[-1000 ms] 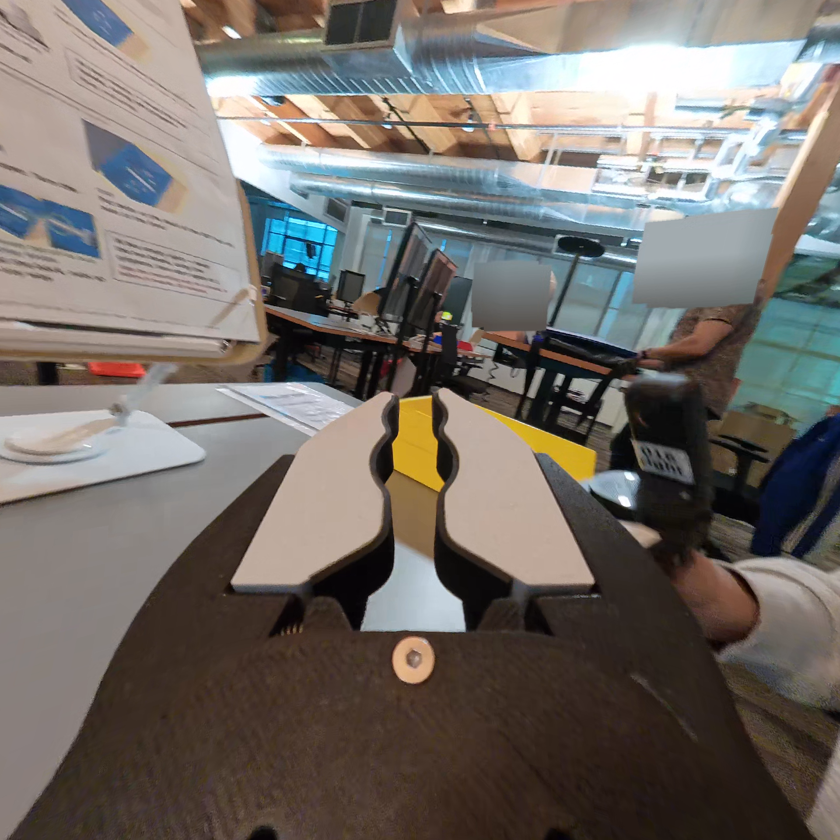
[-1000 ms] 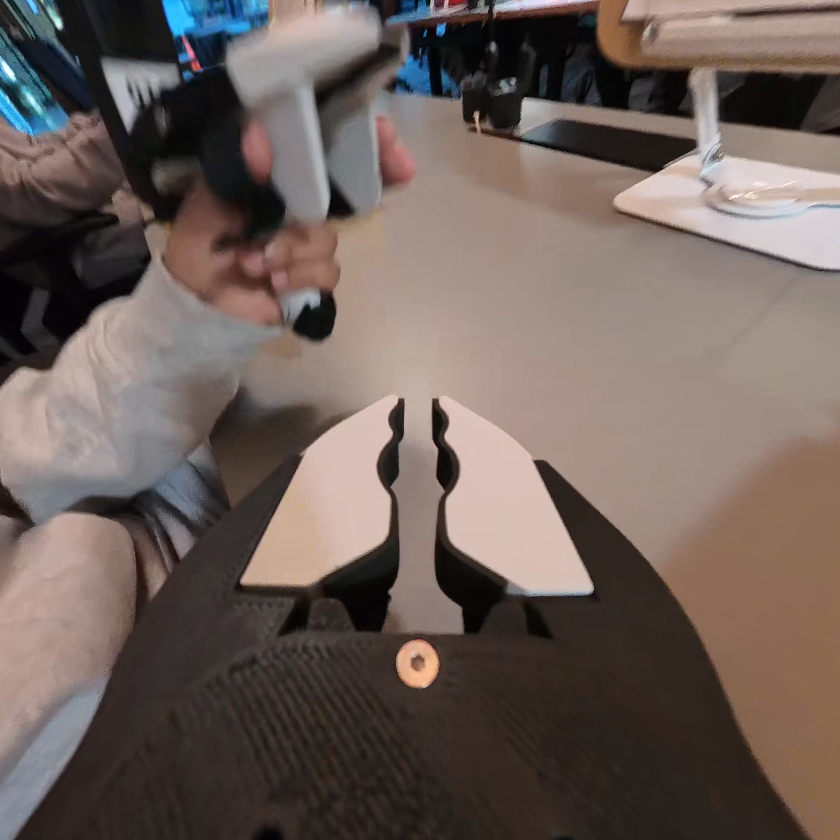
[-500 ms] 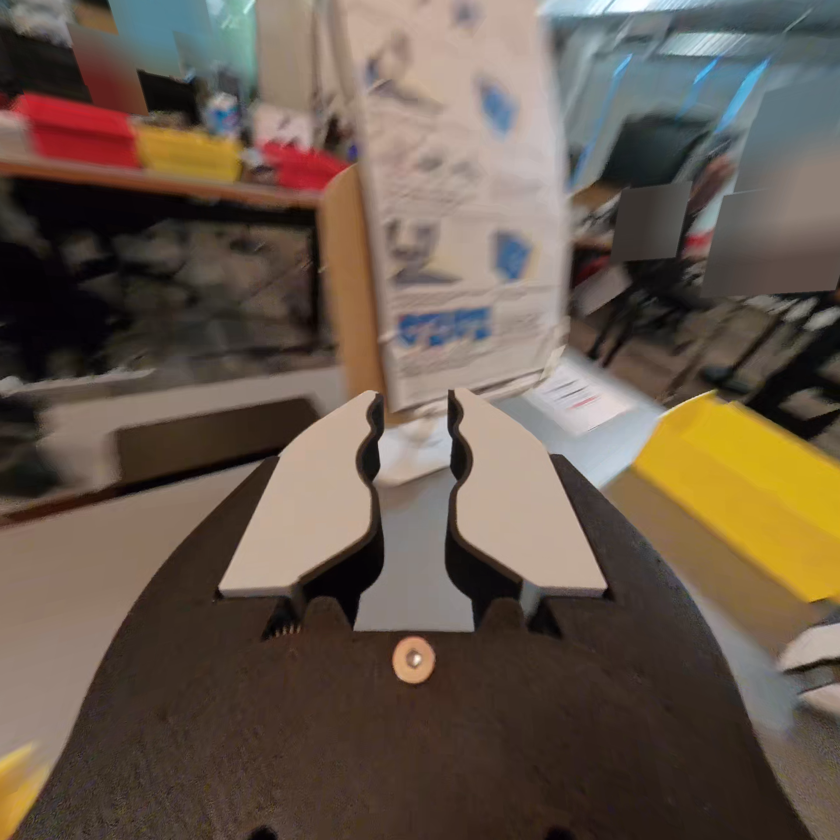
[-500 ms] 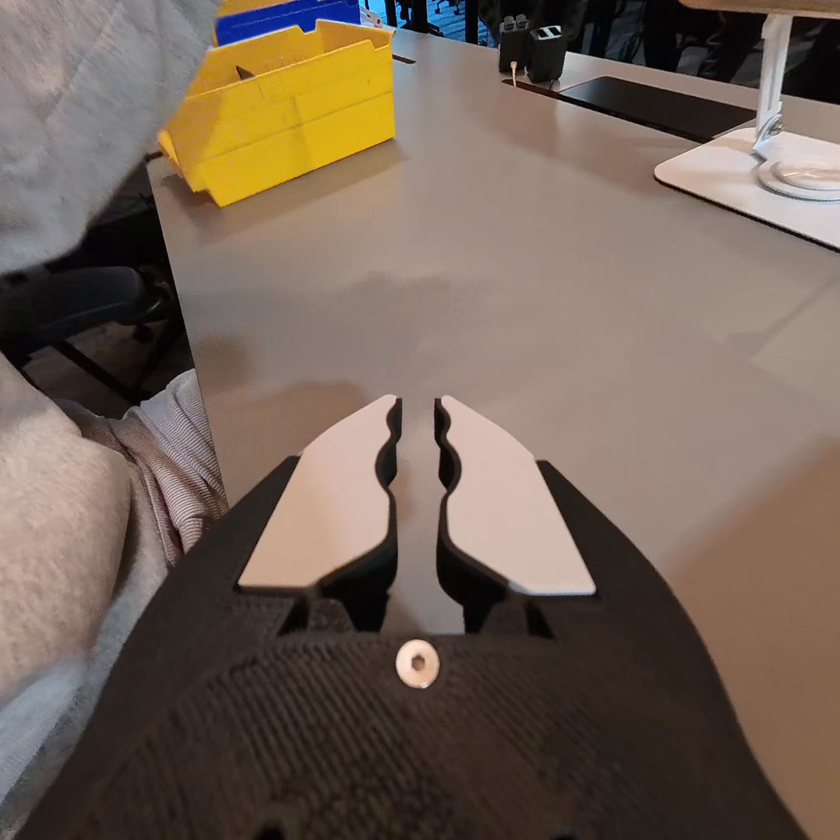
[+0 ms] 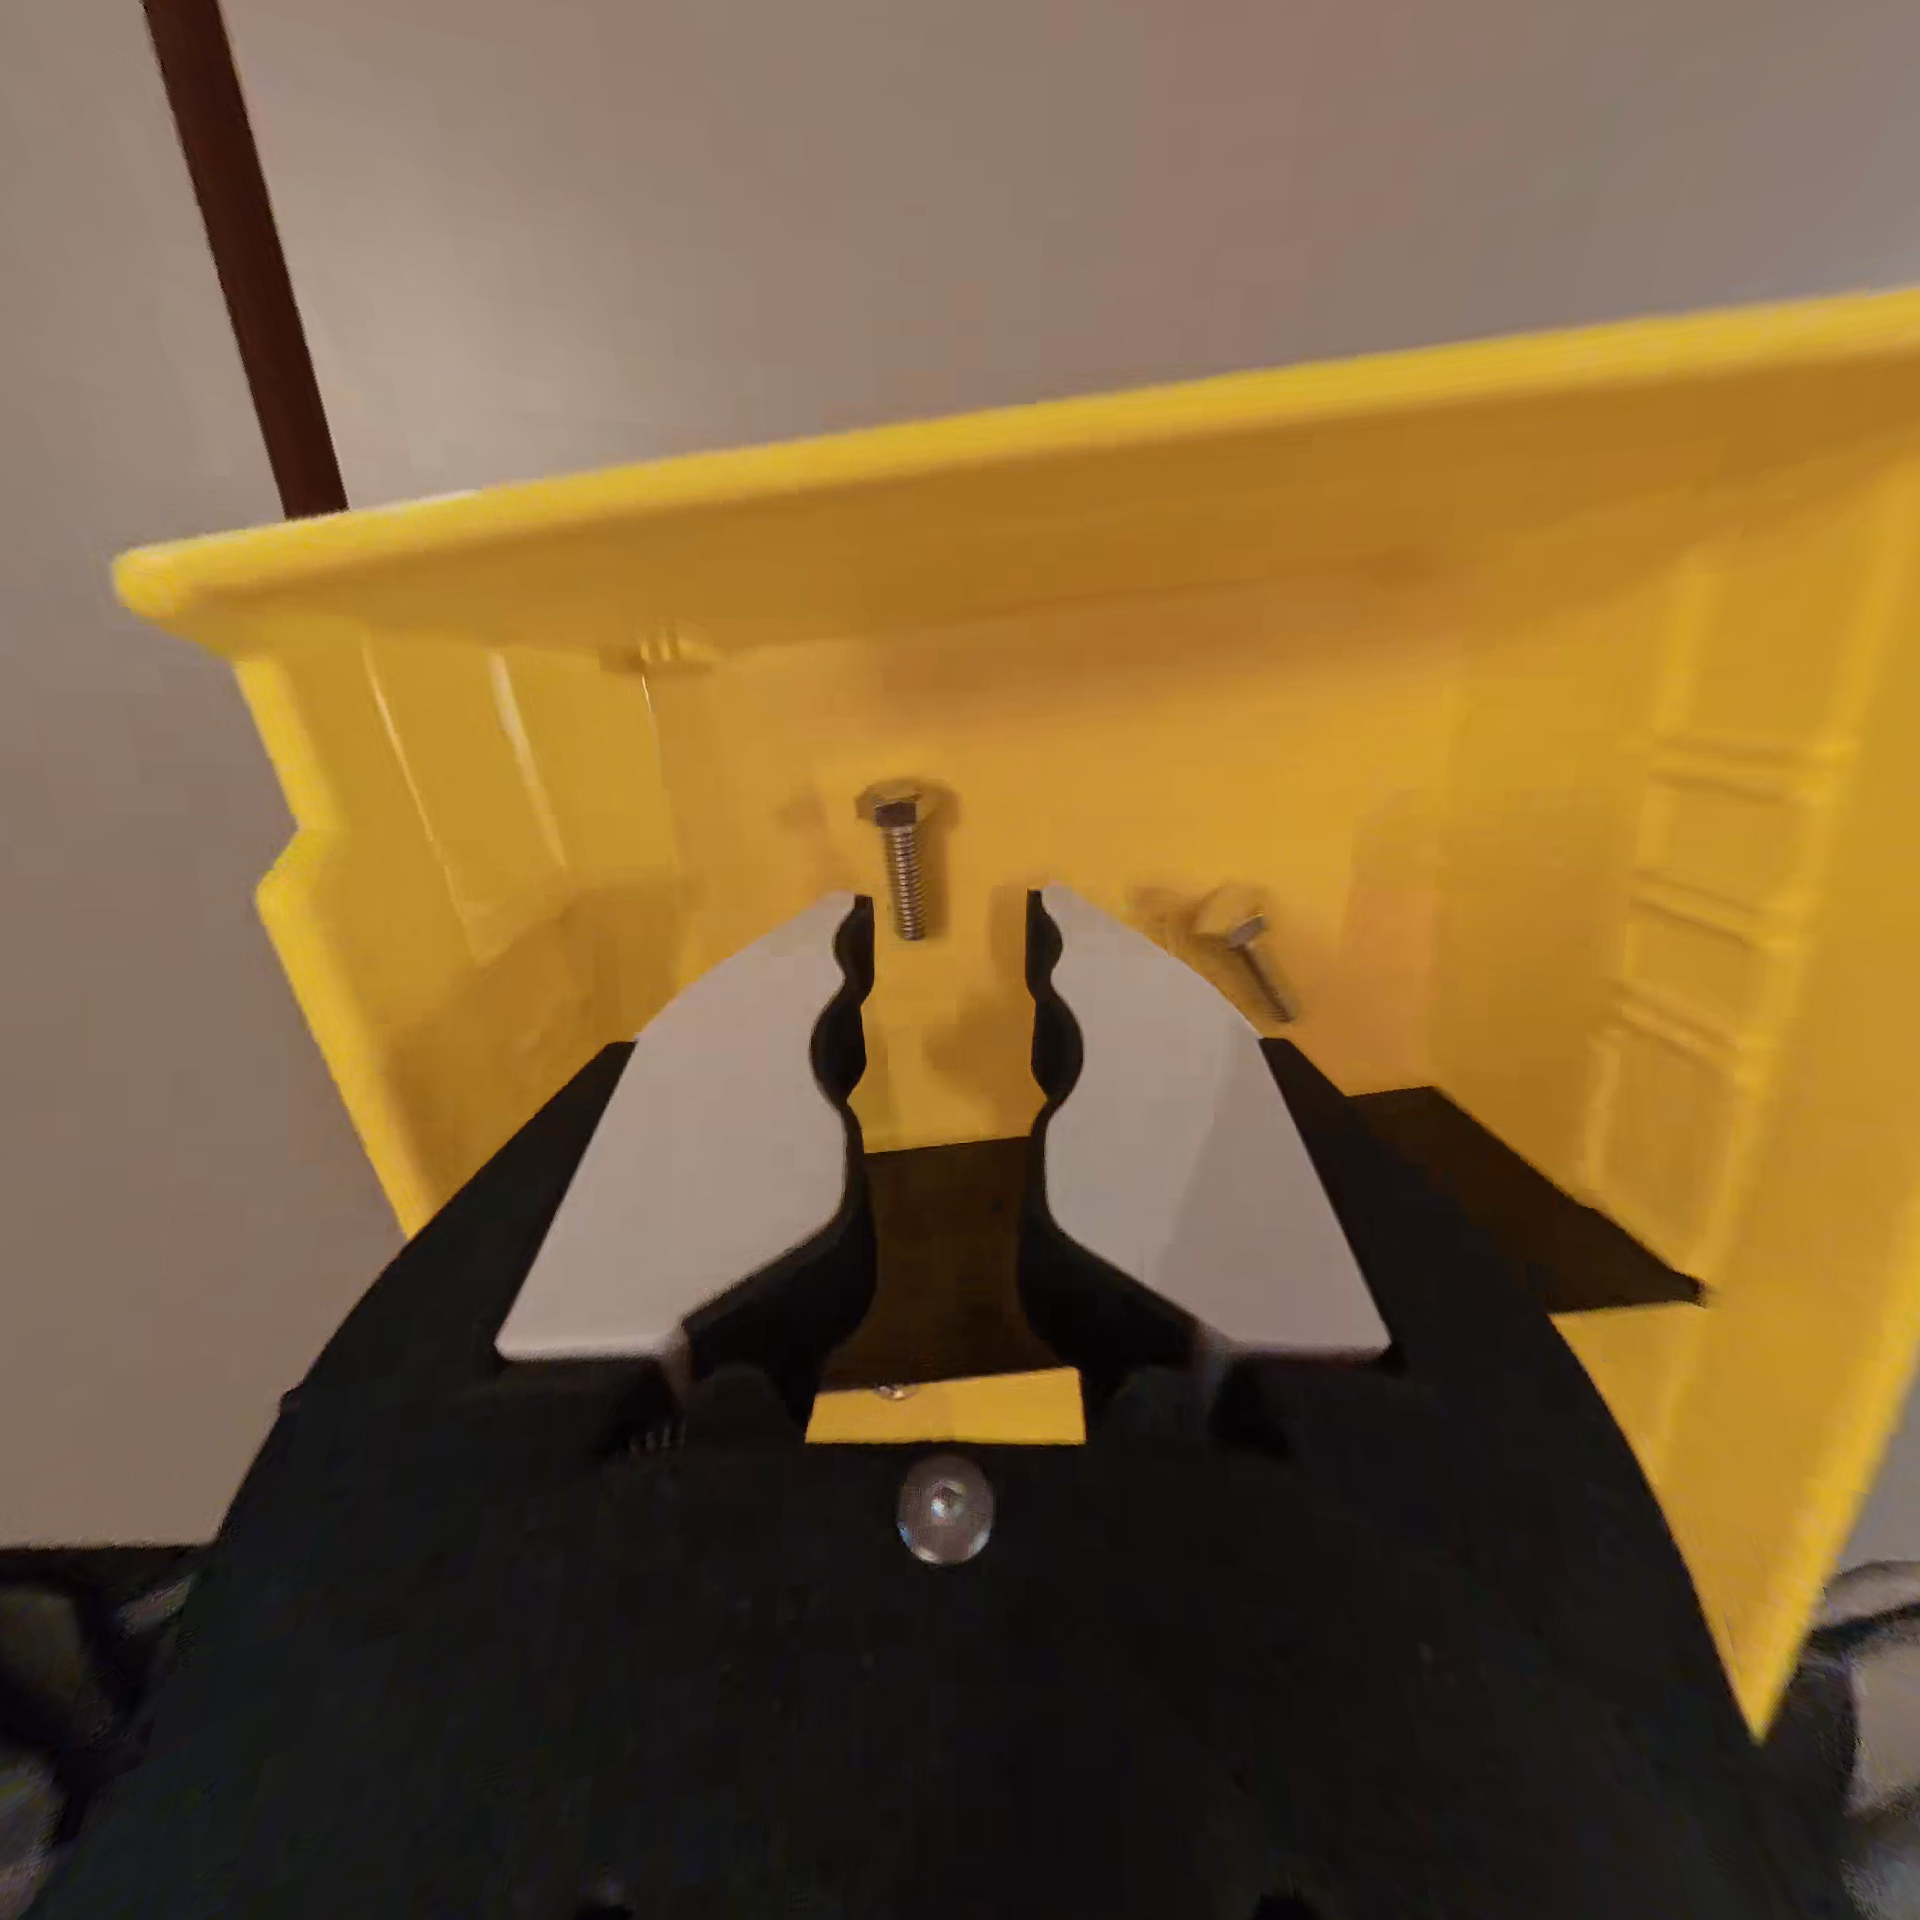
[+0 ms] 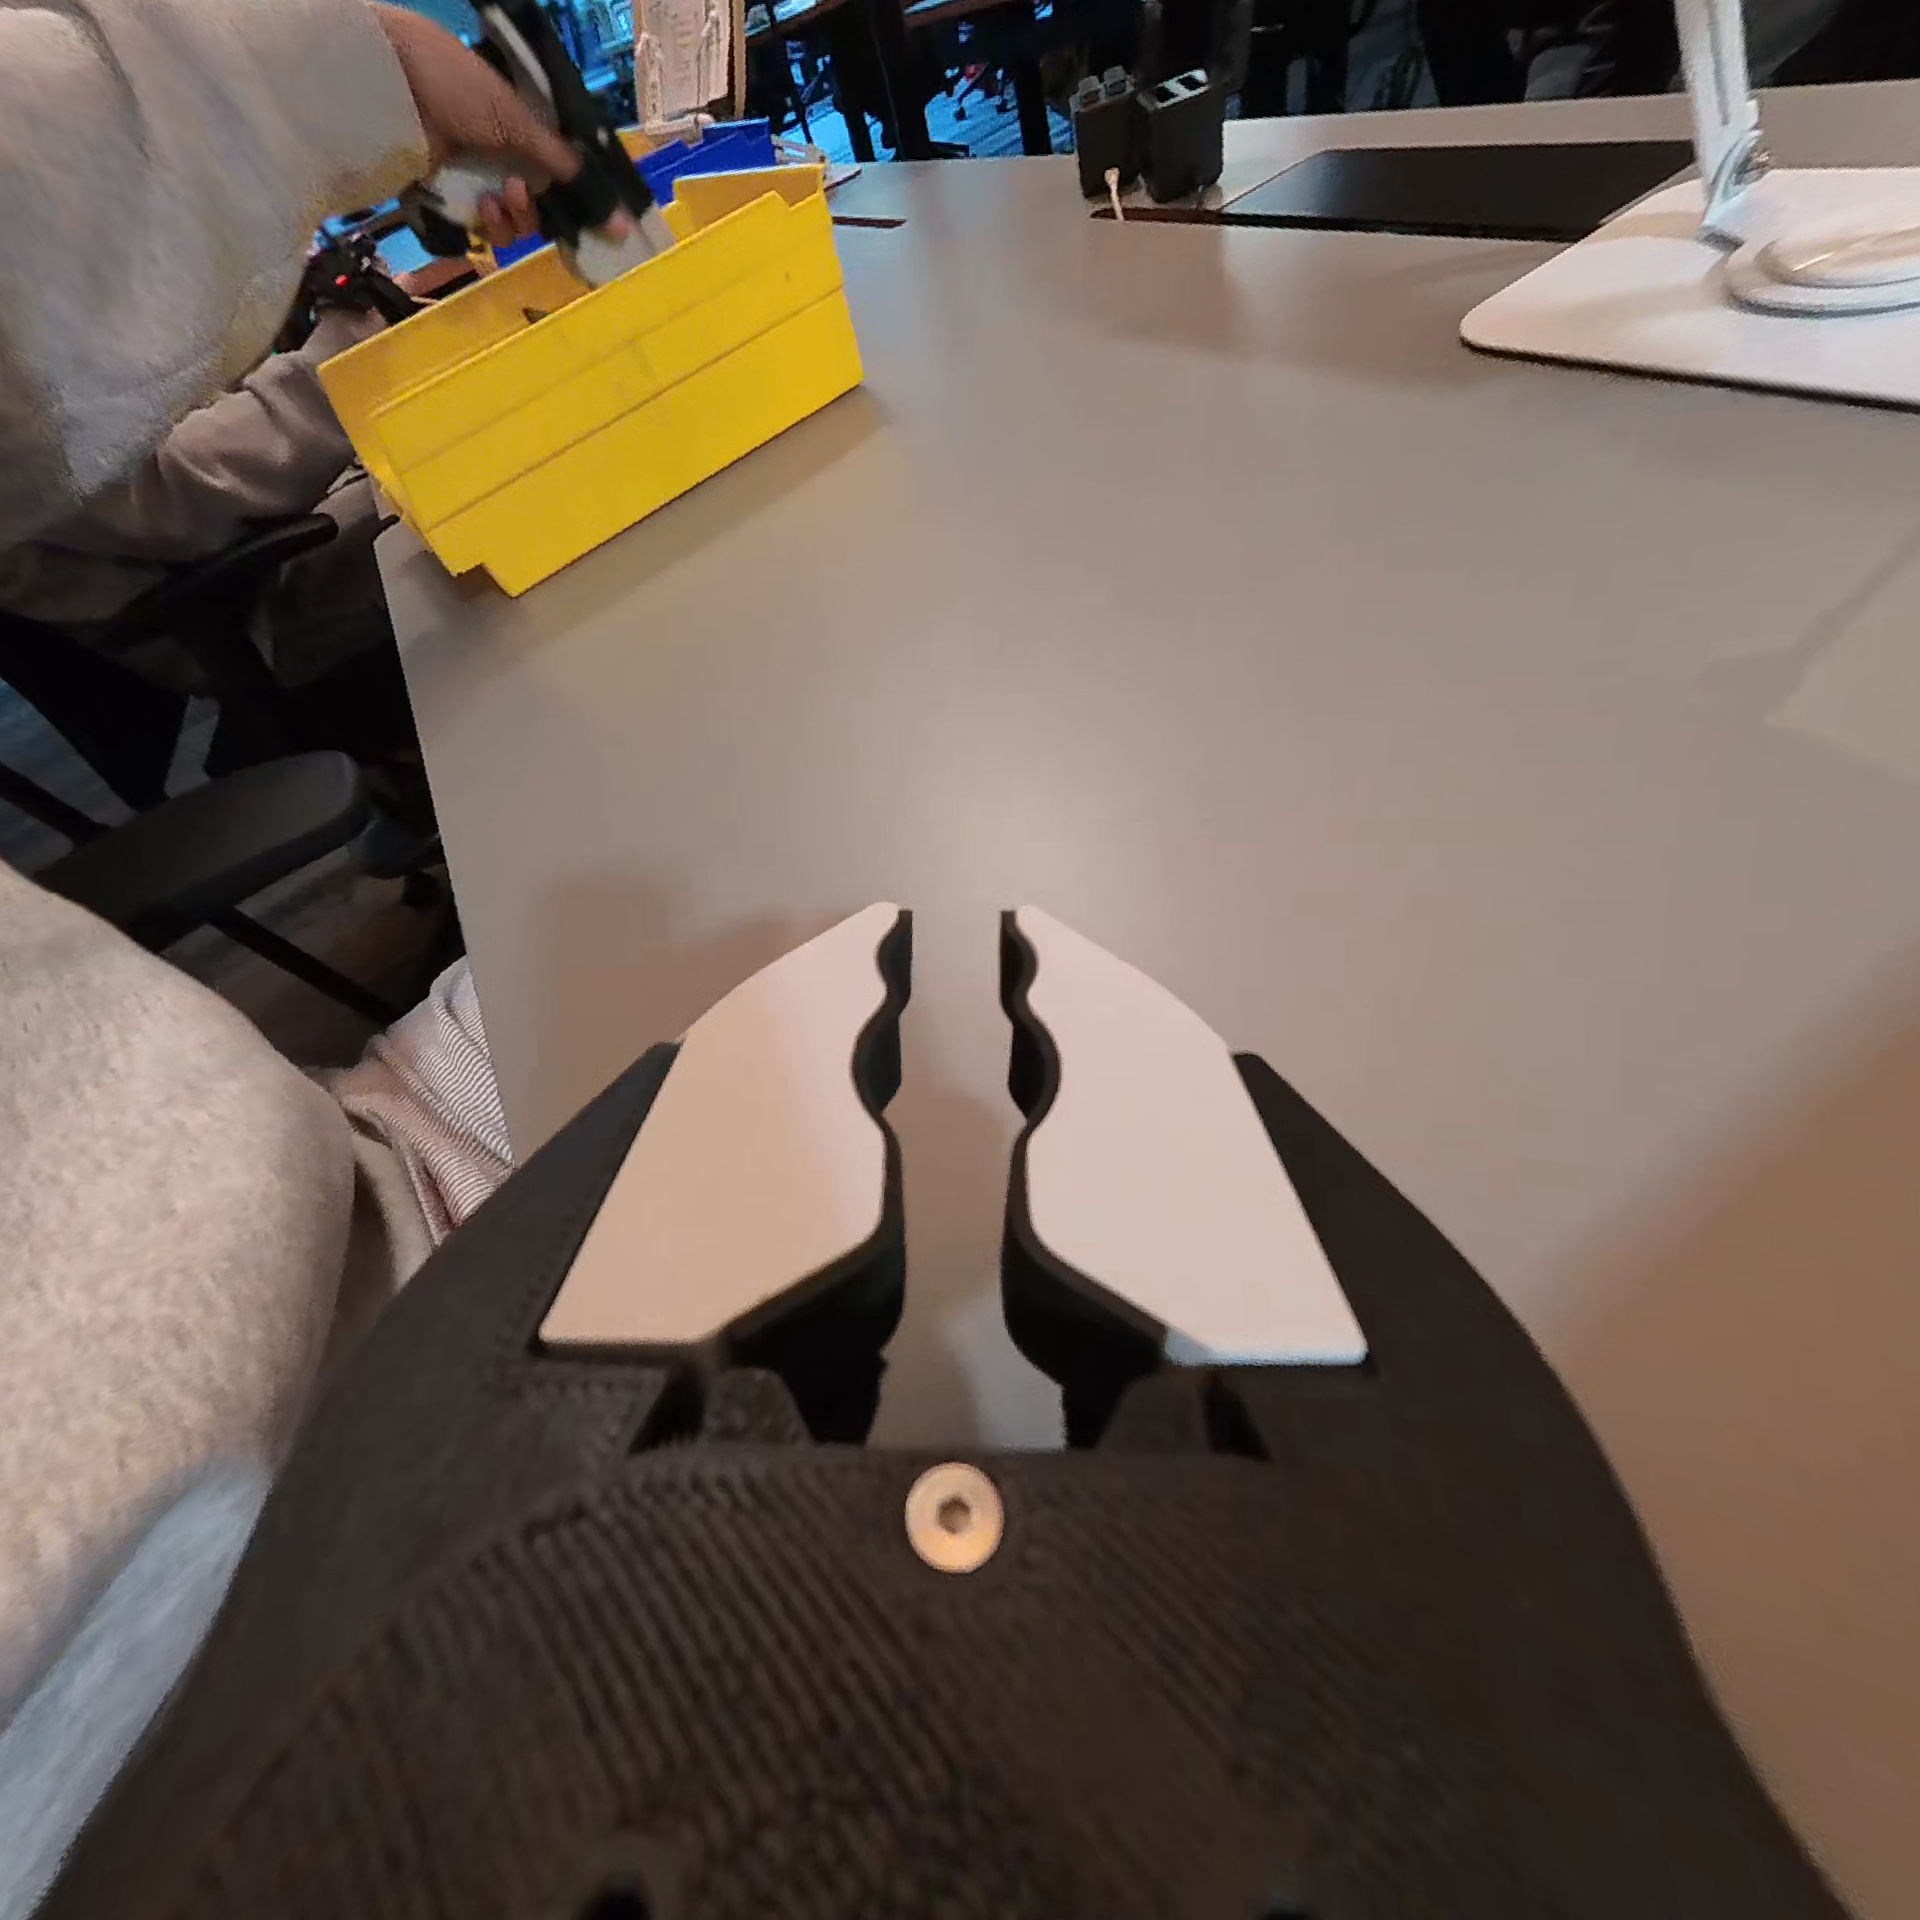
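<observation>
My left gripper (image 5: 943, 902) is open and empty, pointing down into a yellow plastic bin (image 5: 727, 540). A steel hex bolt (image 5: 906, 871) lies on the bin floor just ahead of the fingertips, in line with the gap. A second hex bolt (image 5: 1252, 961) lies to the right, beside the right finger. A black divider (image 5: 1496, 1216) crosses the bin under the gripper. My right gripper (image 6: 956, 914) is open and empty, low over the bare grey table (image 6: 1247, 623). The right wrist view shows the yellow bin (image 6: 613, 416) at the table's left edge, with the left gripper (image 6: 592, 223) dipped into it.
A white stand base (image 6: 1704, 301) sits at the far right of the table. A black mat (image 6: 1455, 187) and small dark chargers (image 6: 1143, 151) lie at the back. A blue bin (image 6: 707, 156) stands behind the yellow one. A black chair (image 6: 197, 821) is off the table's left edge.
My left gripper swung from pointing across the room to pointing down into the yellow bin, and its jaws opened wider. My right gripper stayed low over the table and opened slightly.
</observation>
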{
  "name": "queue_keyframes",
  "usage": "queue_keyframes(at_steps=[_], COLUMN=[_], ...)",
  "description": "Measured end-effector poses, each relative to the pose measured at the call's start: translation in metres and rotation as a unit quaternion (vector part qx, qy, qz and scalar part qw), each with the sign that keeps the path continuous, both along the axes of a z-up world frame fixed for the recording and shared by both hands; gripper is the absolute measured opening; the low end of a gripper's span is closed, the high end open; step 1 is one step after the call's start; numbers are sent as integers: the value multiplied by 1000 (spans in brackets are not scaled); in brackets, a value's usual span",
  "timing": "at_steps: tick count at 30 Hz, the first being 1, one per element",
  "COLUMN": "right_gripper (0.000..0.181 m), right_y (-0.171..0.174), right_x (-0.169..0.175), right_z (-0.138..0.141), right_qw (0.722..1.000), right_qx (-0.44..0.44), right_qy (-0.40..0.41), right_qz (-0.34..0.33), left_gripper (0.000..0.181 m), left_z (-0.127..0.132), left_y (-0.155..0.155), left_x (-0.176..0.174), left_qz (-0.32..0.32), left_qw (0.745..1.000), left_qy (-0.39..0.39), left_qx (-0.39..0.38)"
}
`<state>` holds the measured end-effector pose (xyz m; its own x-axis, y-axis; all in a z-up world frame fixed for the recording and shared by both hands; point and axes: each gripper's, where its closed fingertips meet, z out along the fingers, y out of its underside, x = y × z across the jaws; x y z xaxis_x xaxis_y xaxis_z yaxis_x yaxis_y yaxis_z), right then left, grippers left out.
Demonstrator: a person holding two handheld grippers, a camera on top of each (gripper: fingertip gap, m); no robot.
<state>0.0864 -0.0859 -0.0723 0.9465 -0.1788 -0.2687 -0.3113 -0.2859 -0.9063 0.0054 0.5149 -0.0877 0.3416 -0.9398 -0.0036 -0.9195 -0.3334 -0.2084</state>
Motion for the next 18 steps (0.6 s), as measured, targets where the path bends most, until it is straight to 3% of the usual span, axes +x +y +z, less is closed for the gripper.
queue_keyframes(at_steps=[8, 11, 18], right_gripper=[16, 16, 15], right_y=[1, 1, -1], right_x=[6, 7, 9], right_z=[-6, -6, -2], right_qw=[1000, 1000, 999], right_qx=[-6, -4, 13], right_qy=[14, 22, 34], right_qz=[-6, -7, -7], left_gripper=[31, 23, 12], left_z=[-39, -48, -43], left_y=[8, 7, 12], left_x=[-6, -5, -4], left_qz=[-20, -25, -34], left_qw=[995, 994, 995], left_qy=[95, 104, 88], left_qx=[-6, -9, 27])
